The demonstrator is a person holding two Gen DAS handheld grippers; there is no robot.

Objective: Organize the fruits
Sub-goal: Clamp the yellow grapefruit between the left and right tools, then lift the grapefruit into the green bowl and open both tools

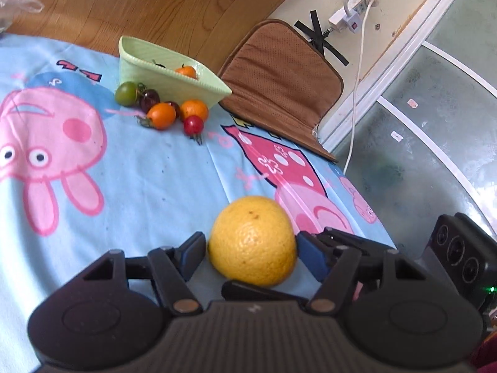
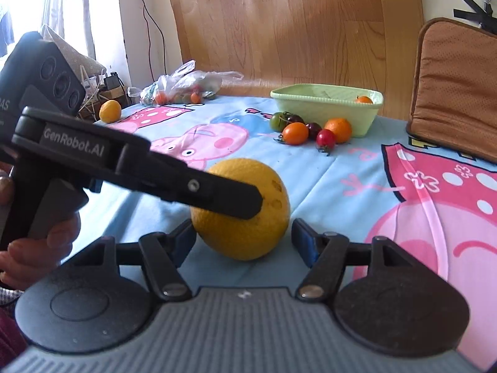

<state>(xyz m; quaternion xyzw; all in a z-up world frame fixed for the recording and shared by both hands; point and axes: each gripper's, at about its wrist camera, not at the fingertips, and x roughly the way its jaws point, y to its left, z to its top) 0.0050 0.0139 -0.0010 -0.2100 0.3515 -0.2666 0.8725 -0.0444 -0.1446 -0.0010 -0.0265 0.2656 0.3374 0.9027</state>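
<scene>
A large yellow orange (image 1: 251, 239) (image 2: 248, 236) rests on the blue cartoon tablecloth (image 1: 139, 186). My left gripper (image 1: 251, 251) has both blue pads against the orange's sides; one of its fingers (image 2: 217, 194) crosses the fruit in the right wrist view. My right gripper (image 2: 243, 233) straddles the same orange from the near side, with a gap at its right pad. A pale green basket (image 1: 136, 59) (image 2: 366, 121) holds a small orange fruit (image 1: 186, 71). In front of the basket lie a green tomato (image 1: 125, 92), an orange tomato (image 1: 161, 115), a red tomato (image 1: 193, 124) and a tangerine (image 1: 194, 109).
A brown cushion (image 1: 279, 77) (image 2: 456, 93) leans at the table's far right. A plastic bag of small tomatoes (image 2: 183, 87) and a yellow fruit (image 2: 110, 111) sit at the far left edge. A white cable (image 1: 357, 93) hangs past the table edge. A hand (image 2: 46, 236) grips the left tool.
</scene>
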